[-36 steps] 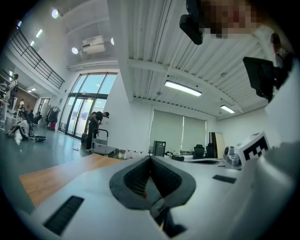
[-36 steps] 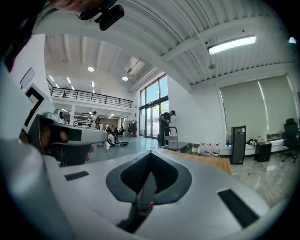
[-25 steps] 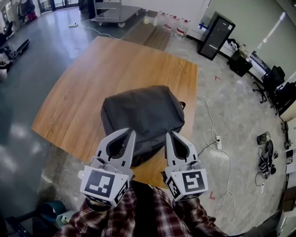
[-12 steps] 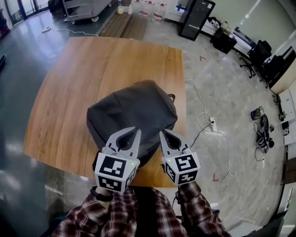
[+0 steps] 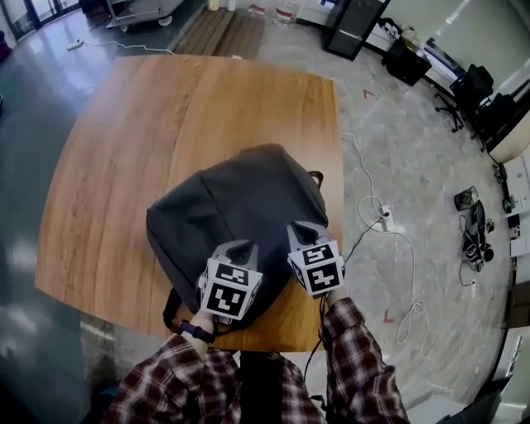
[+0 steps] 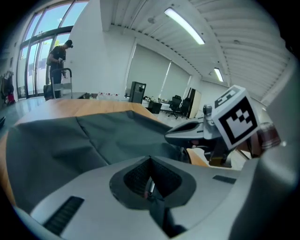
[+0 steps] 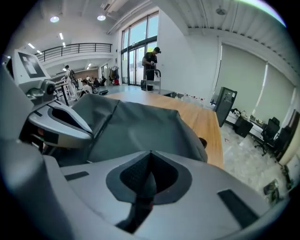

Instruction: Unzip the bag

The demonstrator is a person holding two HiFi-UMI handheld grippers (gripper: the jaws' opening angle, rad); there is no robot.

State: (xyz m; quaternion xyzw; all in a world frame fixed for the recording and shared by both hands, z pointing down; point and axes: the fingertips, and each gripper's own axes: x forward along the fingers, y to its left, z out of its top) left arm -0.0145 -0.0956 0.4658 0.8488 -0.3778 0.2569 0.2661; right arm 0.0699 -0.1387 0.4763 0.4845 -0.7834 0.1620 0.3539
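A dark grey backpack (image 5: 240,195) lies flat on the wooden table (image 5: 157,108), its near end at the table's front edge. My left gripper (image 5: 238,248) rests on that near end; in the left gripper view its jaws (image 6: 150,158) are shut on a small metal zipper pull with a dark tab (image 6: 151,188). Just to the right, my right gripper (image 5: 303,228) also presses on the bag. In the right gripper view its jaws (image 7: 151,153) are shut on a fold of dark bag fabric (image 7: 143,180). The zipper line is hidden under the grippers.
A bag strap (image 5: 170,310) hangs over the table's front edge. White cables and a power strip (image 5: 385,222) lie on the floor to the right. A black cabinet (image 5: 352,25) stands beyond the table. A person (image 7: 151,63) stands far off by a cart.
Both grippers have come down and forward from above the table's front edge onto the near end of the bag. The view has shifted slightly.
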